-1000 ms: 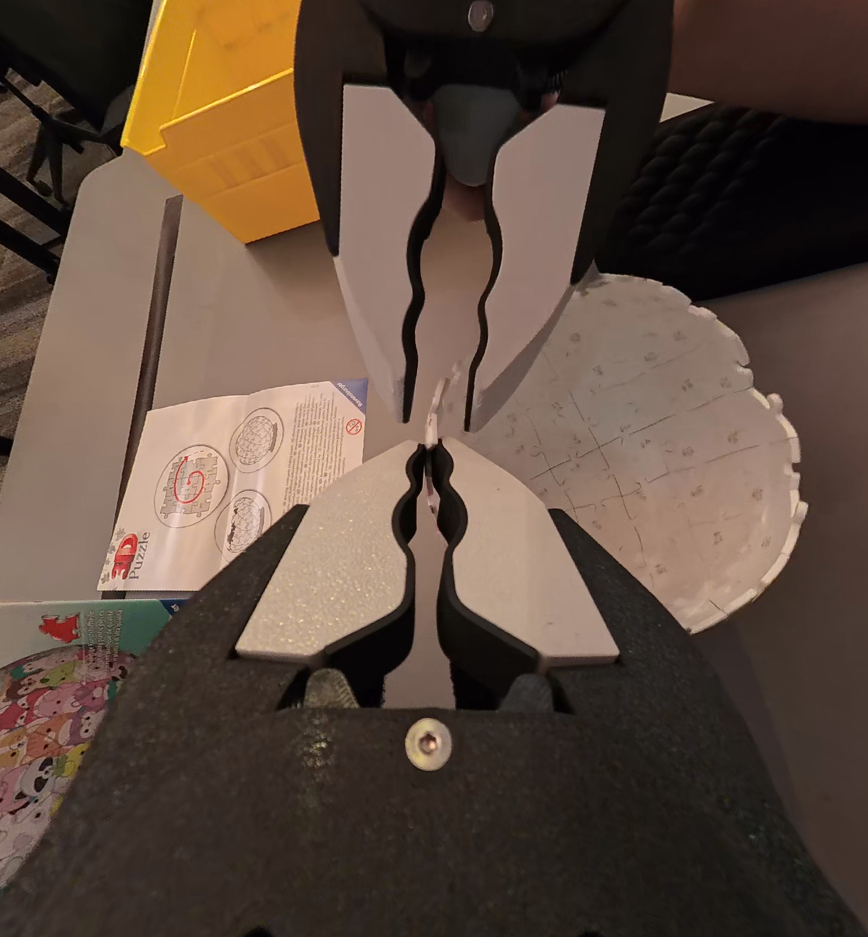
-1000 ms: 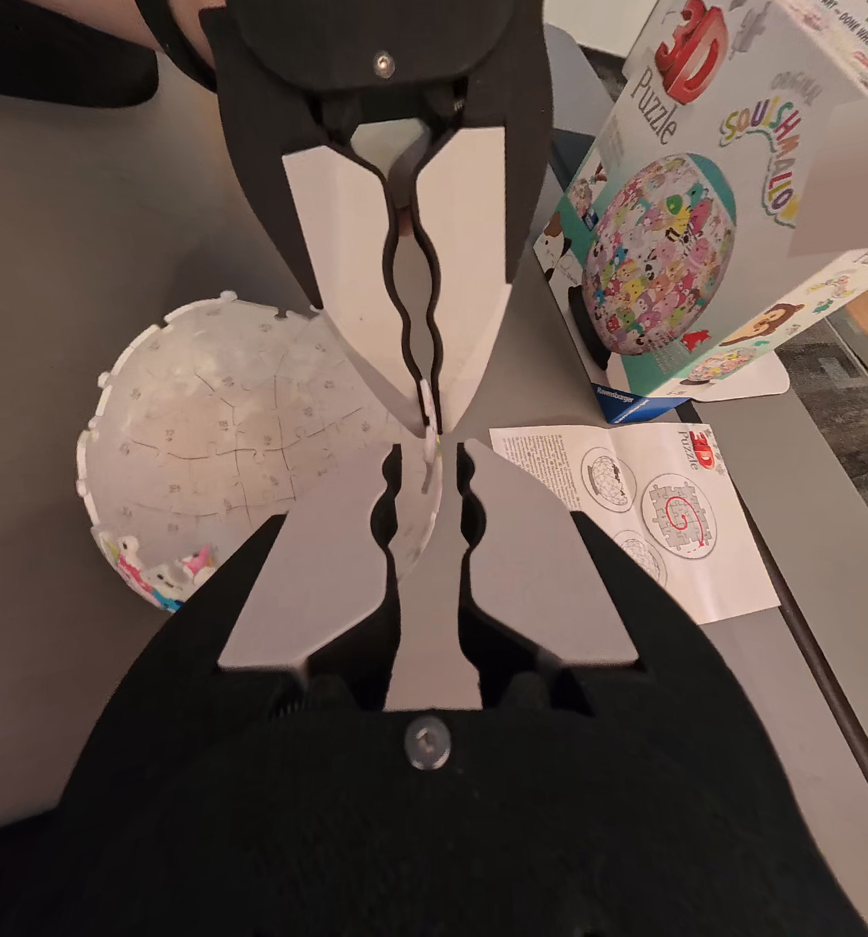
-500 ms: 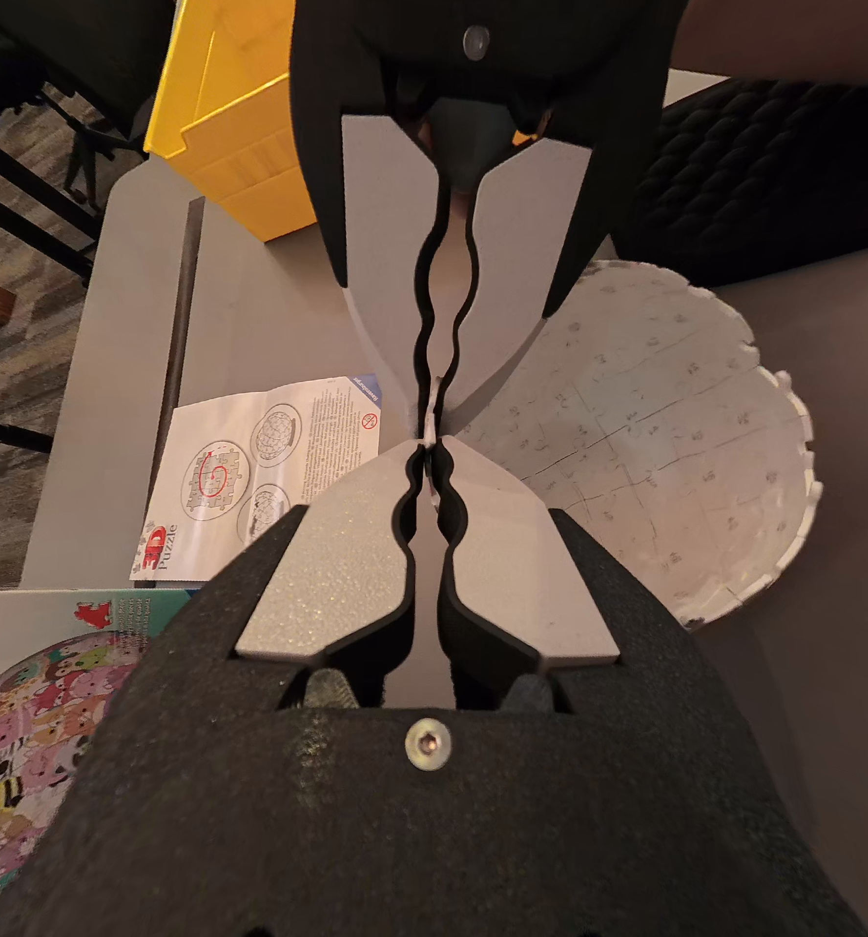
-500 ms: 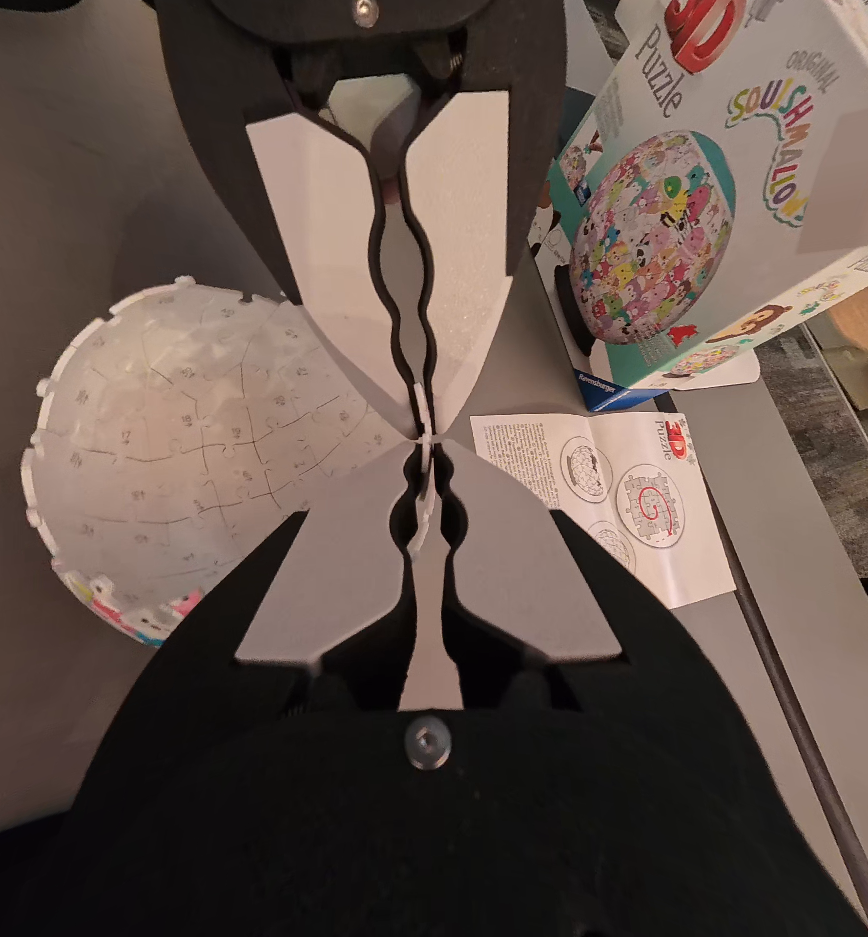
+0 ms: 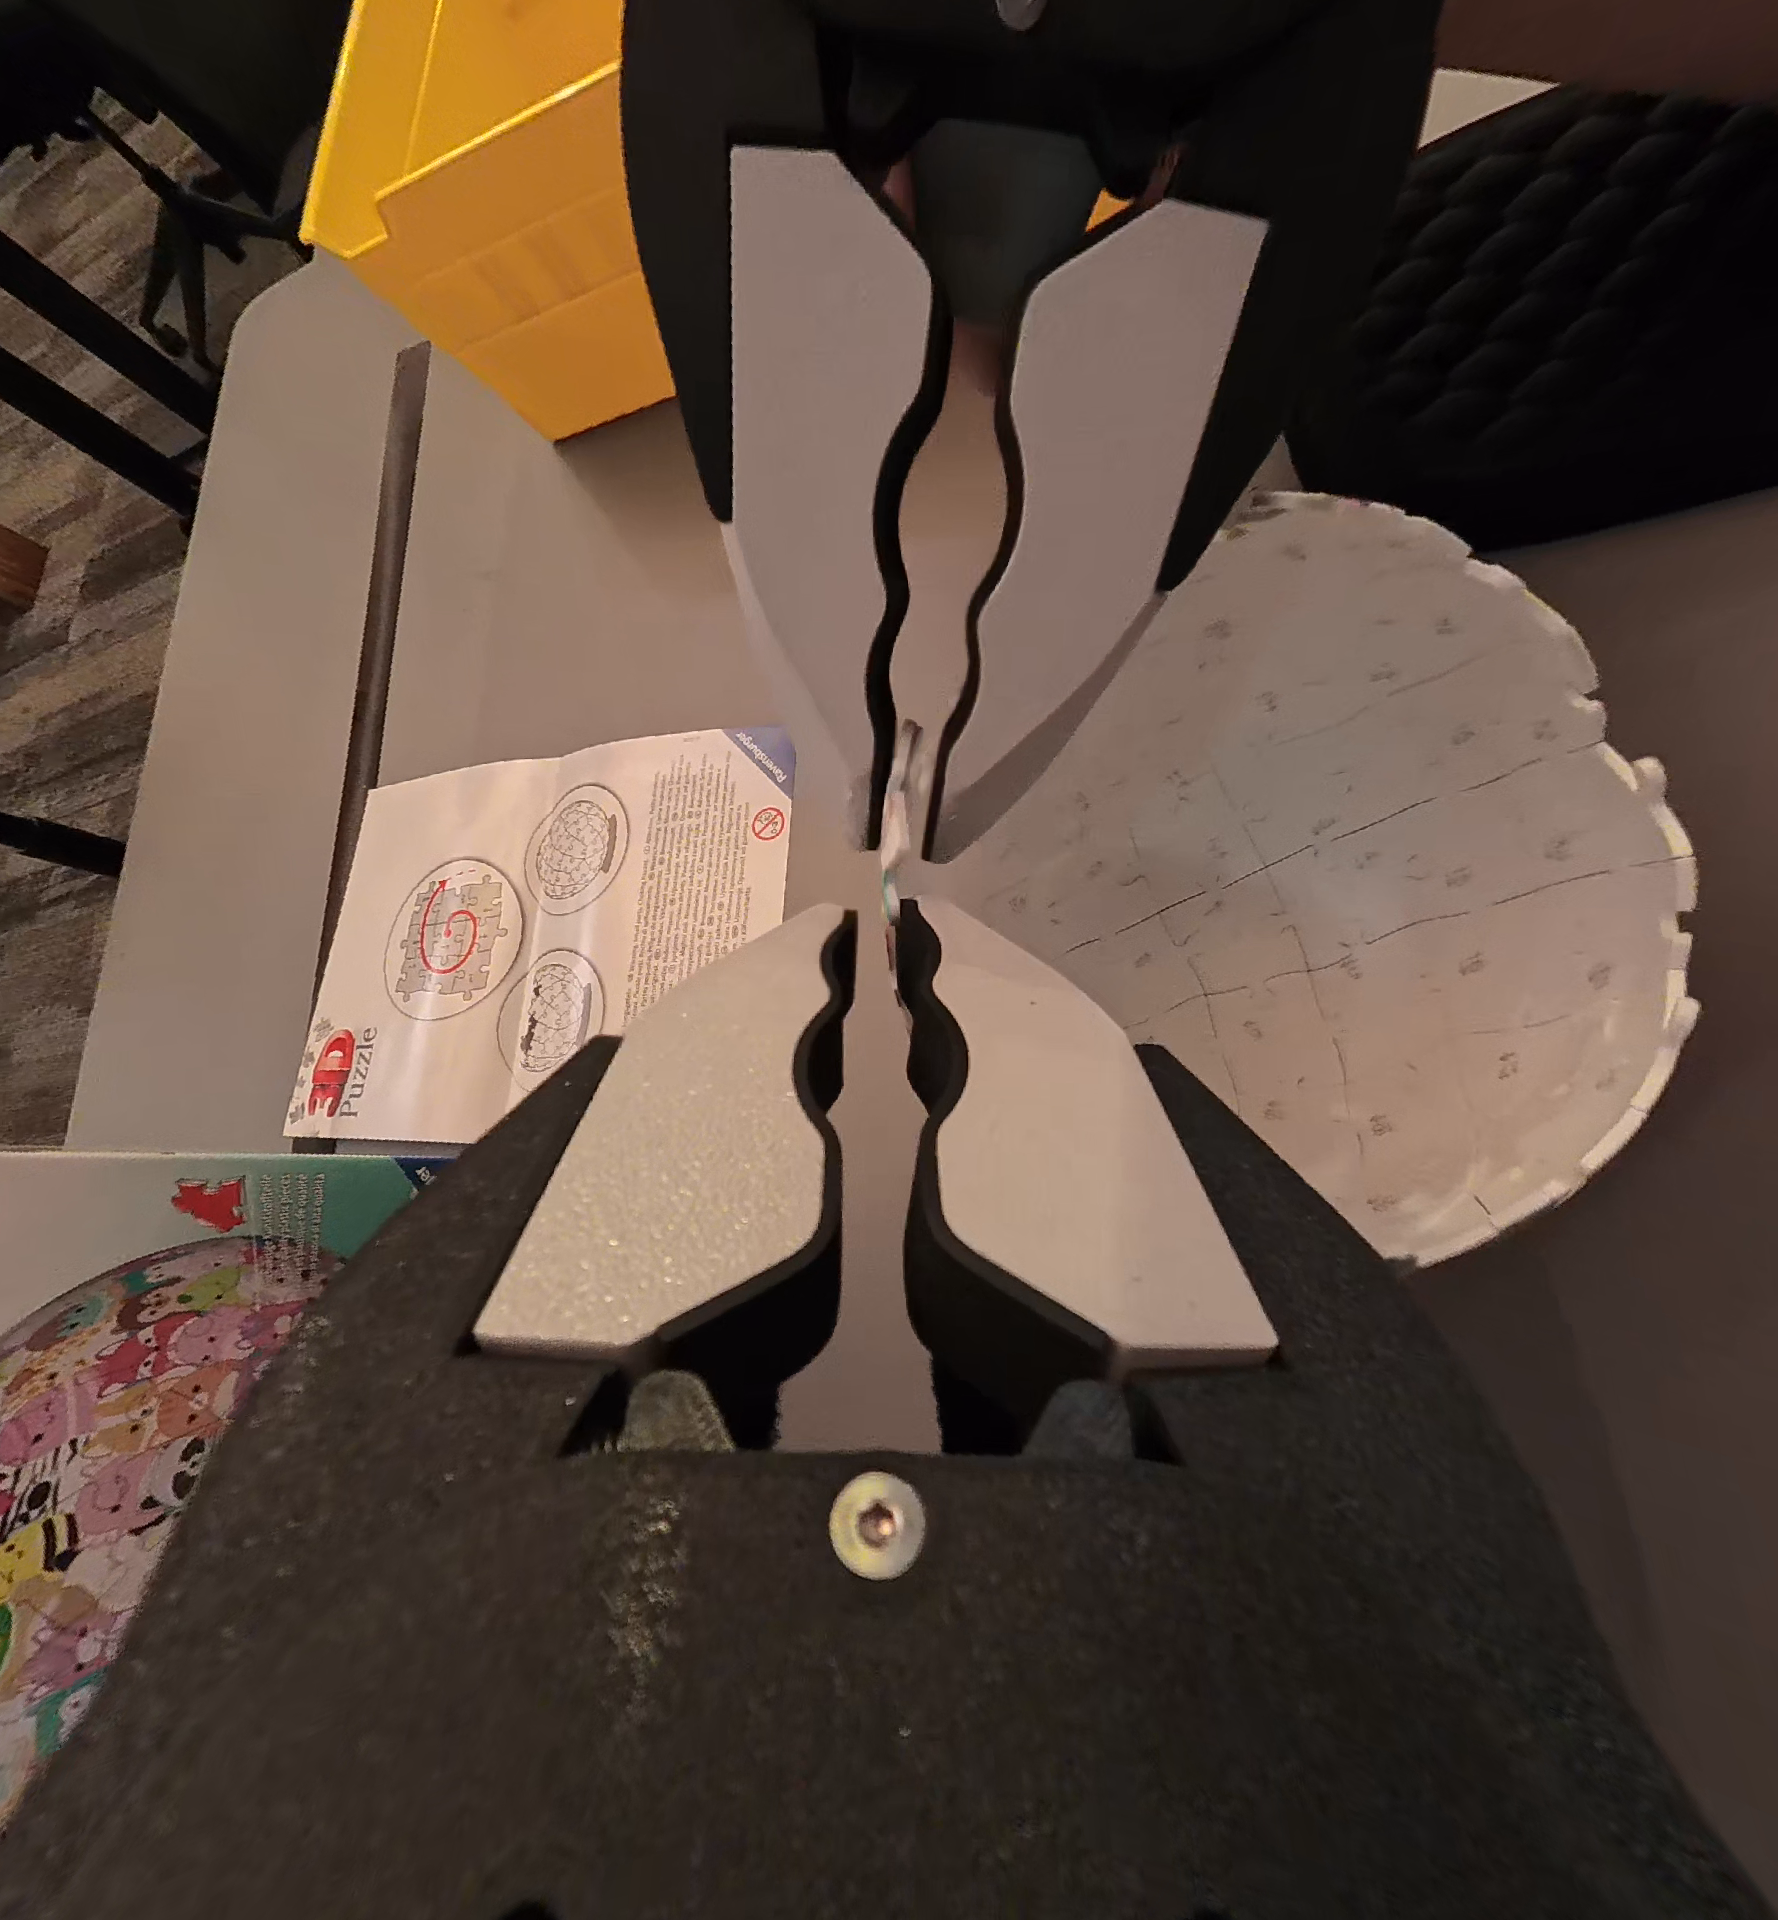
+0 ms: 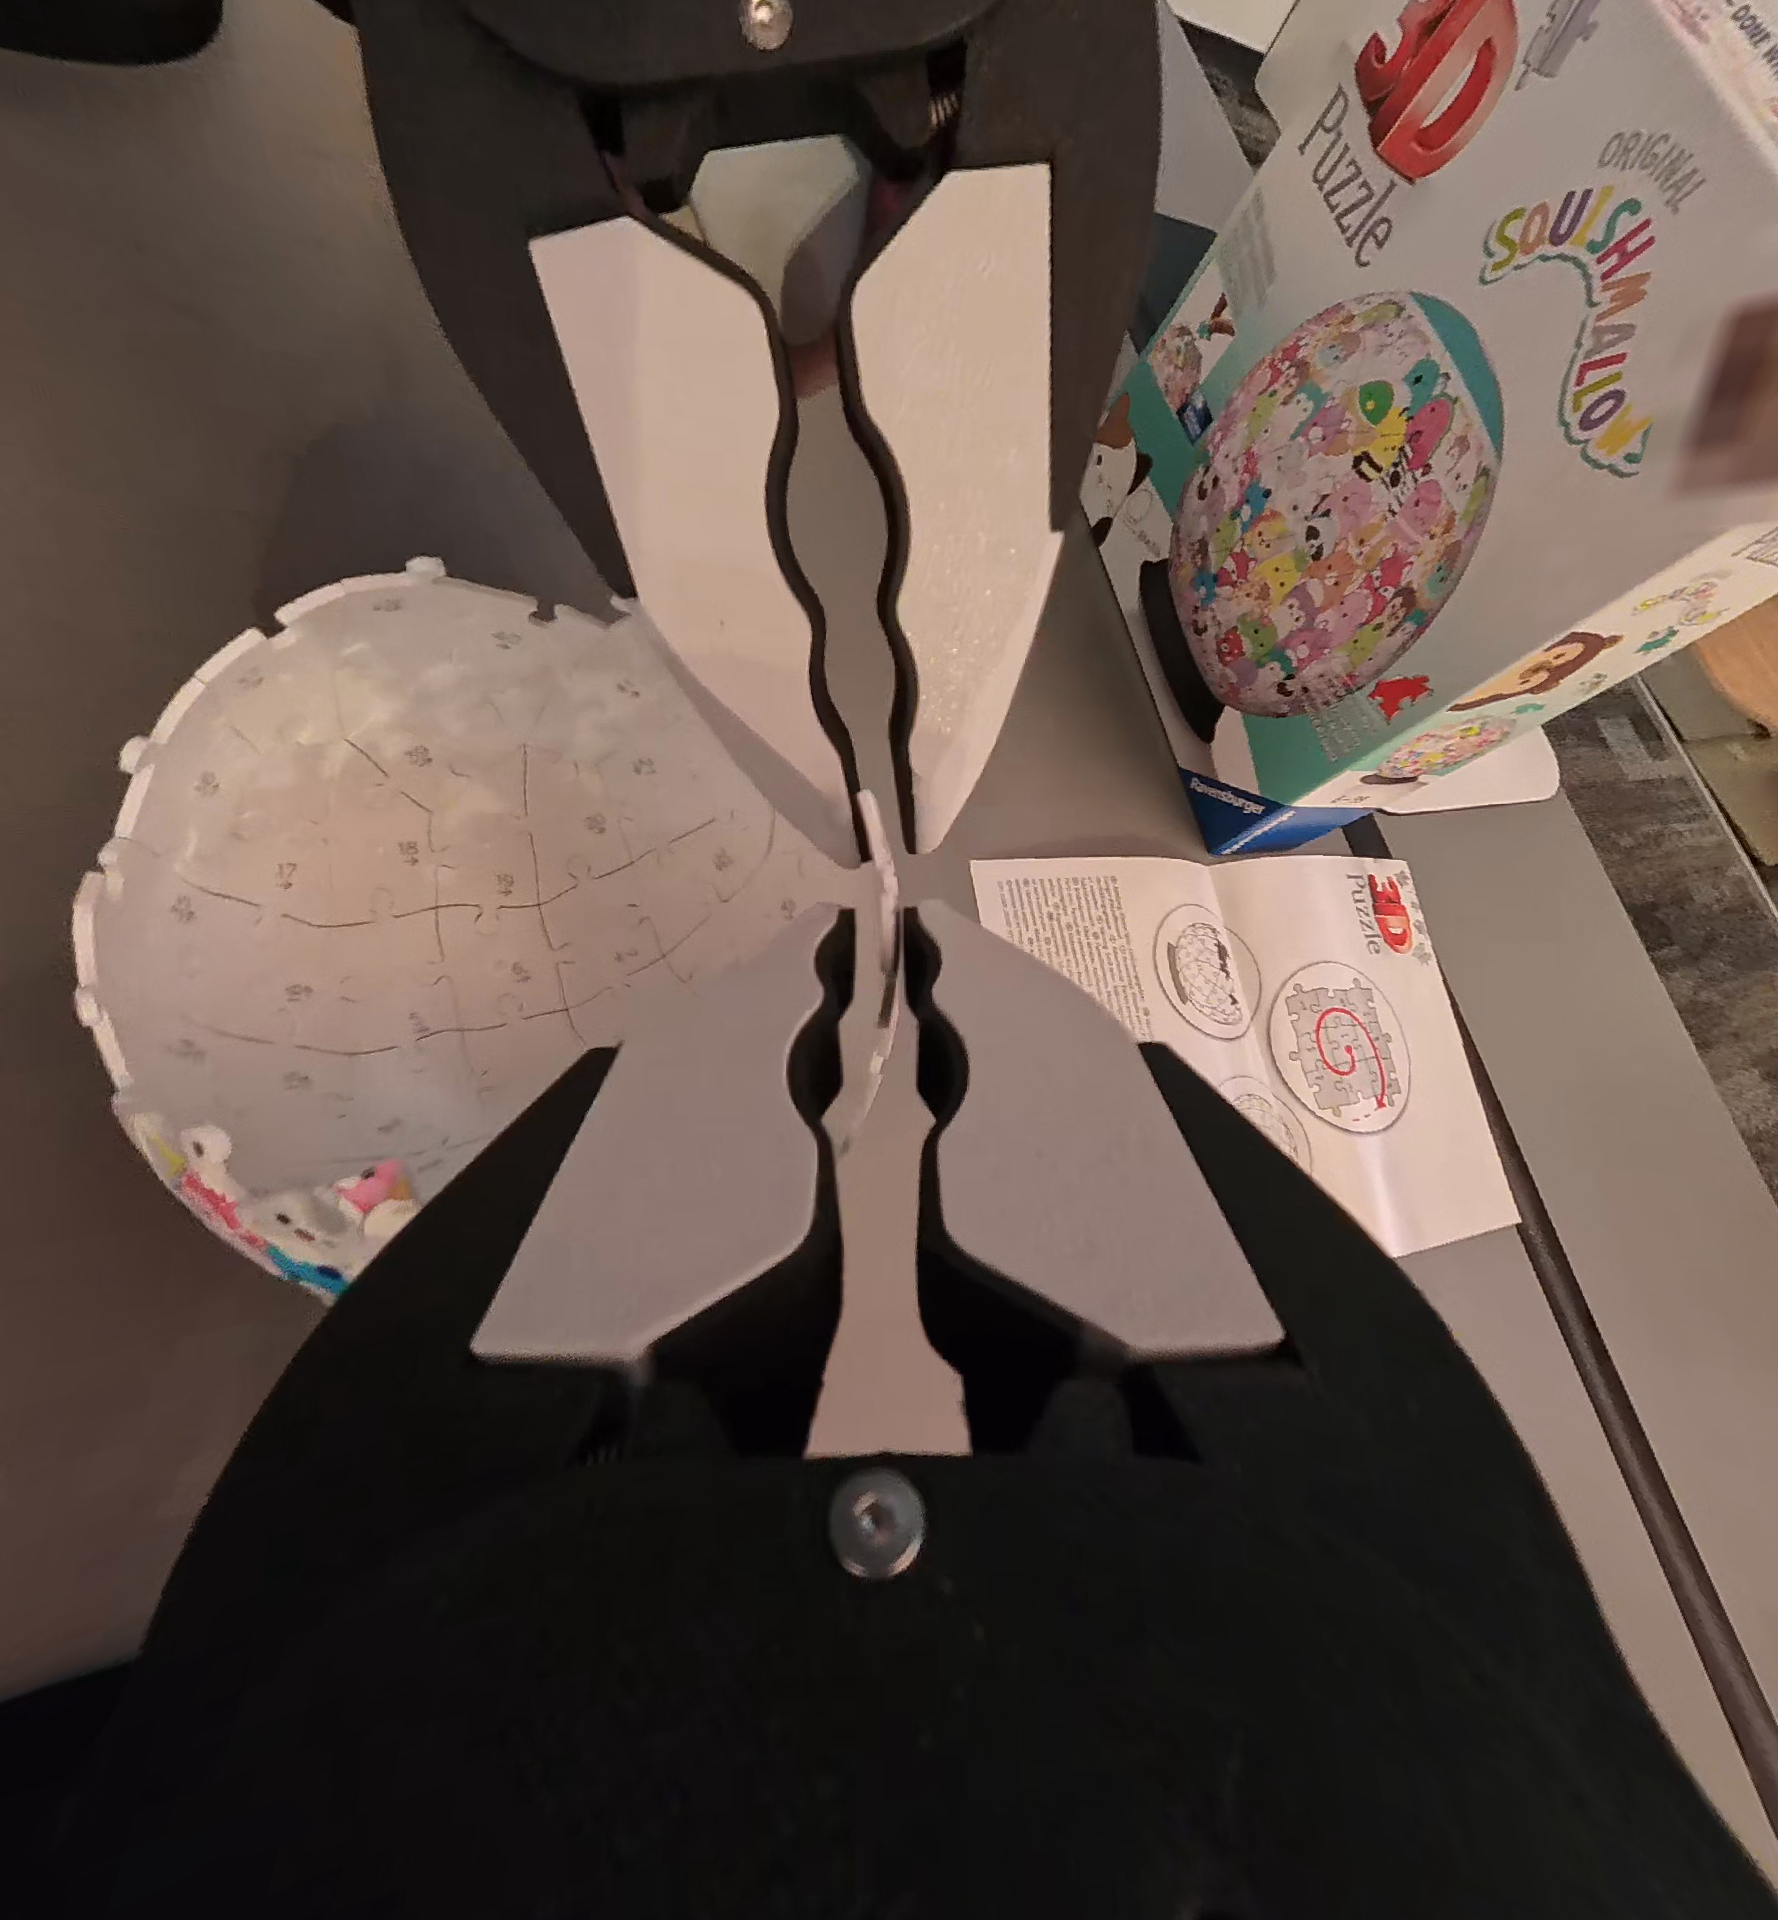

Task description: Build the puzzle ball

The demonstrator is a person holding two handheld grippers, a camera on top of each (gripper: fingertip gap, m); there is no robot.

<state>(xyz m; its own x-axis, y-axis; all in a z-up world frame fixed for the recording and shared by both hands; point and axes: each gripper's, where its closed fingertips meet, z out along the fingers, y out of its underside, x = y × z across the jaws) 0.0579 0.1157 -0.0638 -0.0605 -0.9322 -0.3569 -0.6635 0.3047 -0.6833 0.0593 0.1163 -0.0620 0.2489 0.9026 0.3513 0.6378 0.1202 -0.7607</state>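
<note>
White curved piece [image 6: 880, 940] sits pinched edge-on in my right gripper [image 6: 880, 914], left gripper [image 5: 877, 914] slightly parted beside it above the half-ball [image 6: 397, 883]; I judge any twist drops it.

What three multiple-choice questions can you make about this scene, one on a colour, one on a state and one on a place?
1. What colour is the bin?
A. Yellow
B. Blue
C. Green

2. In what state is the puzzle ball?
A. A closed sphere
B. All loose pieces
C. A part-built open shell

3. Where is the loose puzzle piece?
A. In the bin
B. Between the fingers of the right gripper
C. Inside the puzzle ball

Answers:
1 A, the bin is plainly yellow in the left wrist view.
2 C, its white inside and toothed rim show.
3 B, the piece stands edge-on between those fingers in the right wrist view.
</note>
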